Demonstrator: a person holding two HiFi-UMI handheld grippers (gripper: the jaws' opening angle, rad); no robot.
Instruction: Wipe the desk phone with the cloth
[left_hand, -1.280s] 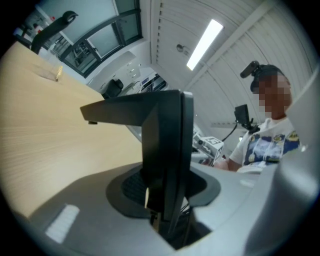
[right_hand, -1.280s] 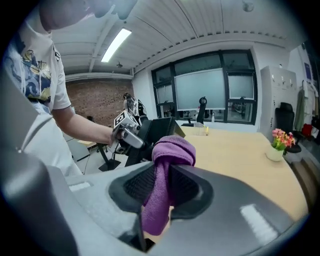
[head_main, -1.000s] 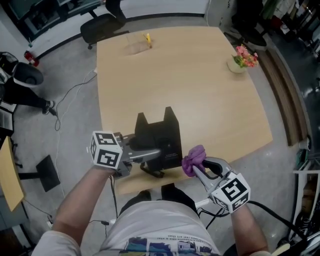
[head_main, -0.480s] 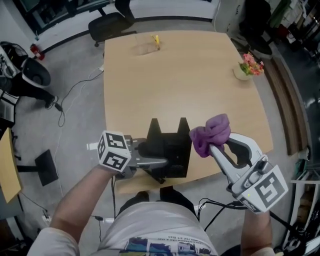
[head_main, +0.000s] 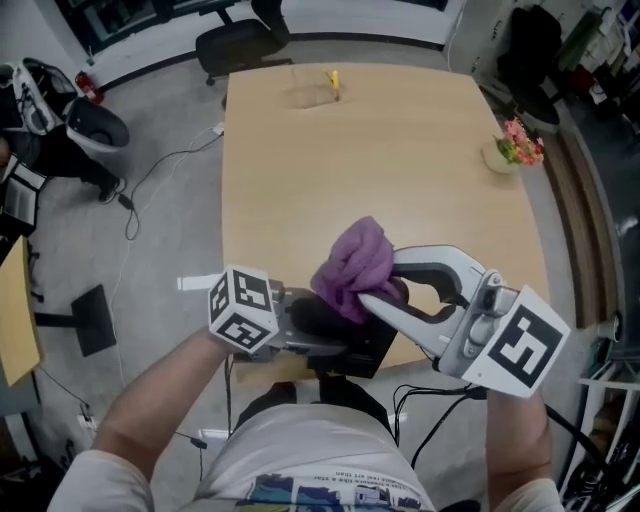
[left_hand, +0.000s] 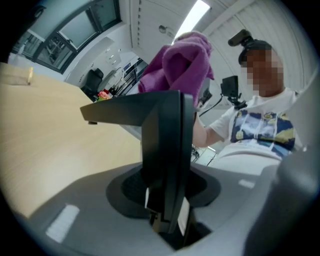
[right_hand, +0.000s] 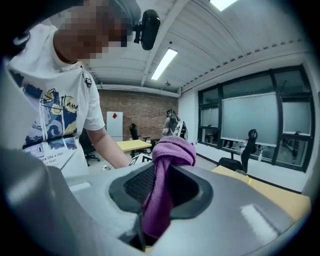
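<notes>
Gripping desk phone (head_main: 368, 352); cloth (head_main: 355, 265) above it

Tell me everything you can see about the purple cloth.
The cloth is purple and looks like soft terry. It is bunched into a rumpled wad, a narrow fold pinched between the jaws of the right gripper, the only thing clearly touching it. The wad bulges past the jaw tips, held in the air over the black desk phone; whether it touches the phone cannot be told.
</notes>
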